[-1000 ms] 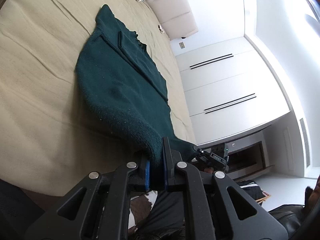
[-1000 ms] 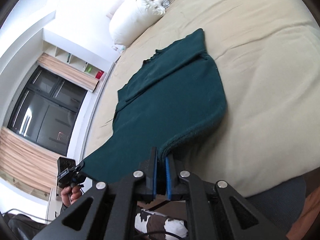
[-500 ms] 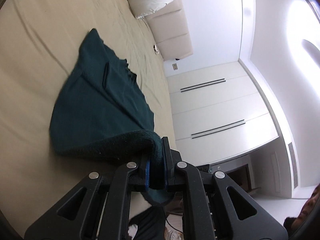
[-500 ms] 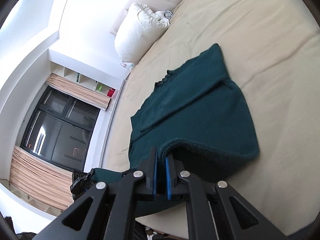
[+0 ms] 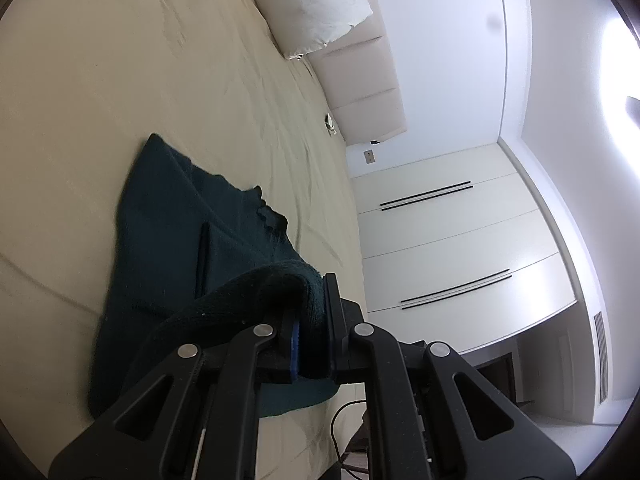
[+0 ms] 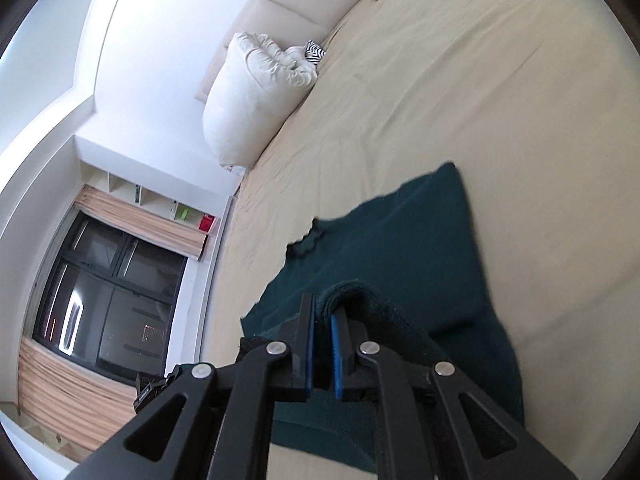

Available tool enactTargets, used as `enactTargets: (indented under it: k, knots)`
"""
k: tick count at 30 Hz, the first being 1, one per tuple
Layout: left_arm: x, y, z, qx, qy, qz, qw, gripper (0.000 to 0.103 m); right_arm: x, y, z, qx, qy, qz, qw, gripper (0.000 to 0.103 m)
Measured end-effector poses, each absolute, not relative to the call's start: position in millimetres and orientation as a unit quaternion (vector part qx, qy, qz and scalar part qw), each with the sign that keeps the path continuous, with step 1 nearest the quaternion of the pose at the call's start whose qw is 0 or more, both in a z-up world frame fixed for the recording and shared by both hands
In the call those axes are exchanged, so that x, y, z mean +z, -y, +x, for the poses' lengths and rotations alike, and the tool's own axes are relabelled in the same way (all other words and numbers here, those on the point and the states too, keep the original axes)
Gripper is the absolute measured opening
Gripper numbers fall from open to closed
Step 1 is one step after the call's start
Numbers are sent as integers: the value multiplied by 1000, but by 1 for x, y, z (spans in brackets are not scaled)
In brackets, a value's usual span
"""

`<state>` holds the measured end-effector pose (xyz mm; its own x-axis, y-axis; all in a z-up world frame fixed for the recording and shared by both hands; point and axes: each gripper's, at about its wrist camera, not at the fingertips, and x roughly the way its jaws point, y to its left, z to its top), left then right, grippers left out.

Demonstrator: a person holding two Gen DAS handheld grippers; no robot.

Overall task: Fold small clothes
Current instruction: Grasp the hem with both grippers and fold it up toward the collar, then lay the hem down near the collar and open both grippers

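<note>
A dark green knitted garment point(image 5: 168, 240) lies on the beige bed, its far part flat and its near hem lifted and curled over. My left gripper point(image 5: 312, 312) is shut on one corner of that hem, held above the flat part. In the right wrist view the same garment point(image 6: 400, 248) spreads ahead, and my right gripper point(image 6: 322, 320) is shut on the other hem corner, which loops up over the blue pads. The folded-over edge hides the cloth under both grippers.
The beige bed sheet point(image 5: 100, 100) stretches all round the garment. A white pillow point(image 6: 256, 96) and padded headboard point(image 5: 360, 80) stand at the far end. White wardrobe doors point(image 5: 460, 248) show on the left gripper's side, a dark window point(image 6: 104, 296) on the right gripper's side.
Both grippers have carried the near hem up and forward over the garment toward the headboard, so the near half now arches above the far half. Both stay shut on the hem.
</note>
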<state>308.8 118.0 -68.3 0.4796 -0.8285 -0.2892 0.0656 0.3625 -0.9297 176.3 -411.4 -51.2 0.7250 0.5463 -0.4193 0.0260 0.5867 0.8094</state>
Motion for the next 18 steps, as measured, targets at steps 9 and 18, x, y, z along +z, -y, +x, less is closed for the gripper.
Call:
enactTargets:
  k: [9,18]
  knots:
    - [-103,-115,404,-257,-423,-499,712,8,-76,432,259,109,-339,454,817,8]
    - [-156,-138,419,-197,-438,-536,694,74,-111,445,278,61,-349,455,817,52]
